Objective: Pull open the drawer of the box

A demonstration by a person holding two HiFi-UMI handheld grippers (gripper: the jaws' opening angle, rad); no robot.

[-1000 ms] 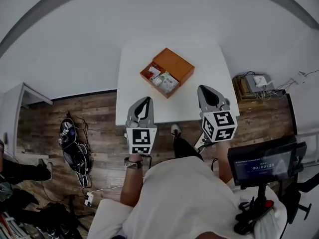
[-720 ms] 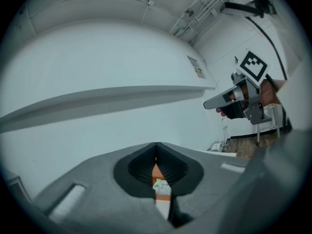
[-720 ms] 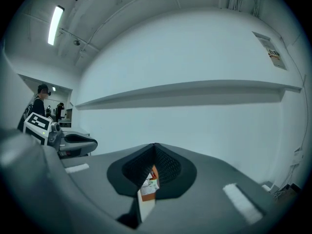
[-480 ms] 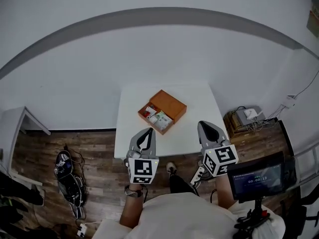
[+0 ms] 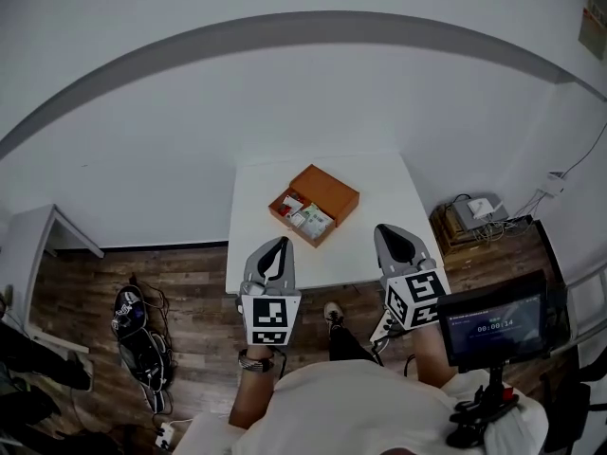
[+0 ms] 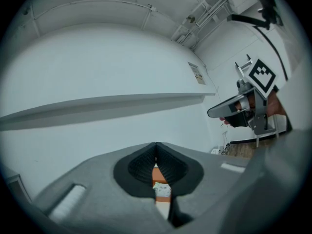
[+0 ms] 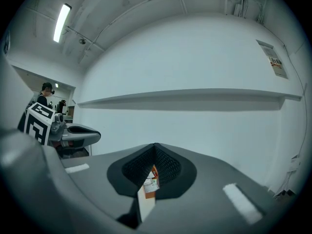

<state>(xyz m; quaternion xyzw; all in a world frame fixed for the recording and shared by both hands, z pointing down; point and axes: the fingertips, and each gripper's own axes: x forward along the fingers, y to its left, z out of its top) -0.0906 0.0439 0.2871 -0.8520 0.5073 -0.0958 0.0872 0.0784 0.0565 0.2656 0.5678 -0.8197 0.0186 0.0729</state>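
An orange box (image 5: 329,191) lies on the white table (image 5: 254,245), its drawer (image 5: 302,219) drawn out toward the near left and showing small packets inside. My left gripper (image 5: 278,244) hovers over the table's near edge, shut and holding nothing, well short of the box. My right gripper (image 5: 392,231) is level with it on the right, also shut and holding nothing. In the left gripper view the jaws (image 6: 156,145) meet, with the box (image 6: 157,173) seen beyond them. The right gripper view shows the same: closed jaws (image 7: 155,146), the box (image 7: 154,172) far ahead.
A plain white wall rises behind the table. Shoes (image 5: 140,313) lie on the wood floor at the left by a white cabinet (image 5: 27,245). A crate with devices (image 5: 471,214) sits right of the table. A screen on a stand (image 5: 493,318) is at my right.
The head view has tilted up, so the table and box look smaller and farther. Both grippers stay shut by the table's near edge. The box has not moved.
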